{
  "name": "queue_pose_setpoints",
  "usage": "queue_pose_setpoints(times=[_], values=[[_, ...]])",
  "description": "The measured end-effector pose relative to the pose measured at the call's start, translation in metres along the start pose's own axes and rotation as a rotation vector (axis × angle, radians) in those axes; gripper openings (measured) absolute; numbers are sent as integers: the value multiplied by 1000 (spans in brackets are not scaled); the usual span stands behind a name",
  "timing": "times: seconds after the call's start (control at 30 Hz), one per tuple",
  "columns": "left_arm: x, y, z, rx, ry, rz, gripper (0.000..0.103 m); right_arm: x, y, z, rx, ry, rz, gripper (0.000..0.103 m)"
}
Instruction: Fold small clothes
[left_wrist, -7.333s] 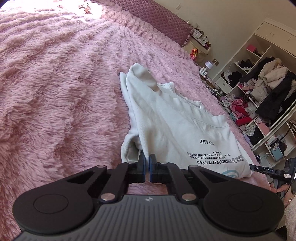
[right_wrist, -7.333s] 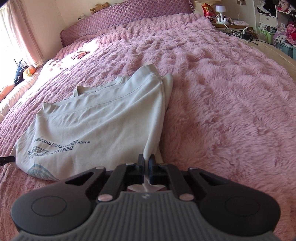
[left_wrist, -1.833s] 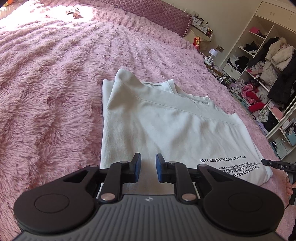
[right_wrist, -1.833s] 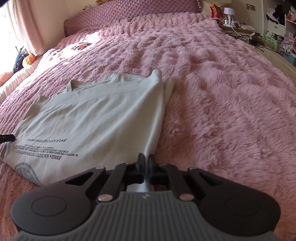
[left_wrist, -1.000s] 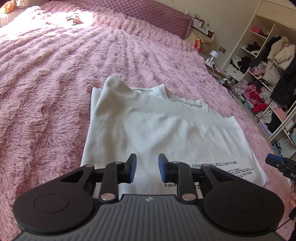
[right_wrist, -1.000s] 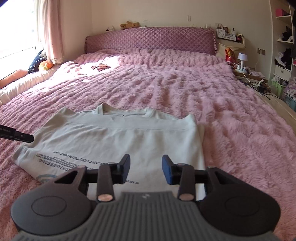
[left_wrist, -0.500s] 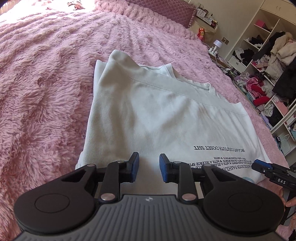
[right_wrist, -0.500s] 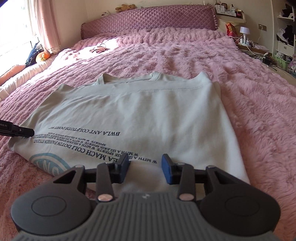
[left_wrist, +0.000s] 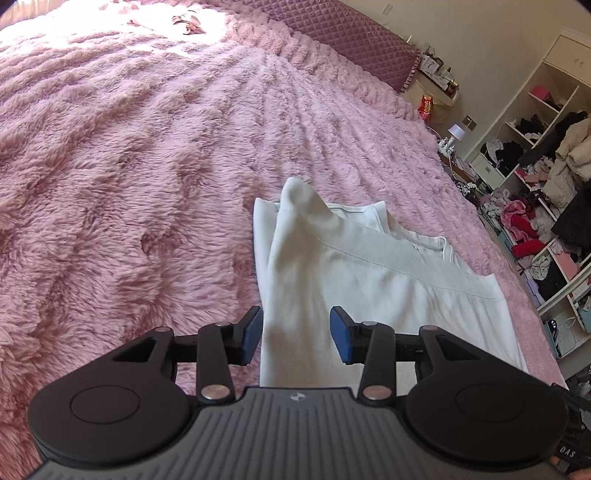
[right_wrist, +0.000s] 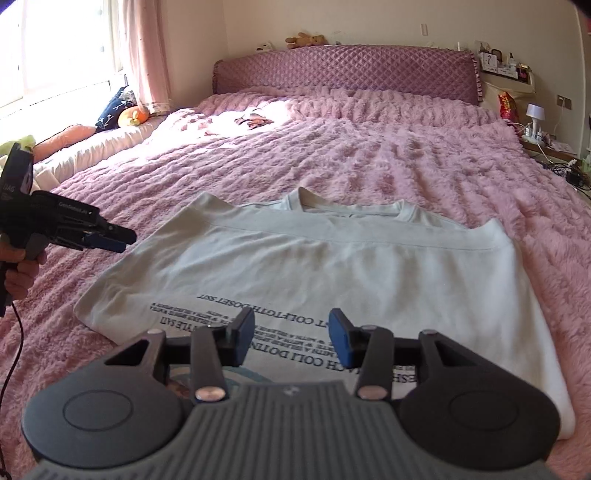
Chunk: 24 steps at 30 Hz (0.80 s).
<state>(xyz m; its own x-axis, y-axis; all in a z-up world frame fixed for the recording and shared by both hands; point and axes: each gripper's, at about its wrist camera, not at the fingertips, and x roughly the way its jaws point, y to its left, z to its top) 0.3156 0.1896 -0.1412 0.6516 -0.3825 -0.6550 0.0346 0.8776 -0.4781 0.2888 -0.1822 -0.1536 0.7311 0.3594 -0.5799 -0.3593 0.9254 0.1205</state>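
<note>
The right gripper (right_wrist: 291, 336) hovers with jaws spread wide and empty over the printed hem end of the white T-shirt (right_wrist: 332, 273), which lies folded flat on the pink furry bedspread (right_wrist: 424, 155). The left gripper (left_wrist: 296, 334), also wide apart and empty, hangs above the shirt's side edge; farther off stands the quilted headboard (right_wrist: 343, 70)

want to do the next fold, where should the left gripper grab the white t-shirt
Probably the folded side edge of the white t-shirt, coming in low from the blanket side. That edge is layered and slightly raised off the fluffy pile, and the left gripper is open, straddling it.
</note>
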Motion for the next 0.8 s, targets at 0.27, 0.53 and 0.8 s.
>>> queue_pose_setpoints(times=[0.27,0.53,0.8], values=[[31,32,10,-176,26,-12,48,42,109,-4,-151,58,154,50],[71,48,18,-251,81,-103,49,69,195,-27,-473,32,95,50],[99,60,42,-343,102,-177,49,96,238,-48,-743,-18,-14,50]])
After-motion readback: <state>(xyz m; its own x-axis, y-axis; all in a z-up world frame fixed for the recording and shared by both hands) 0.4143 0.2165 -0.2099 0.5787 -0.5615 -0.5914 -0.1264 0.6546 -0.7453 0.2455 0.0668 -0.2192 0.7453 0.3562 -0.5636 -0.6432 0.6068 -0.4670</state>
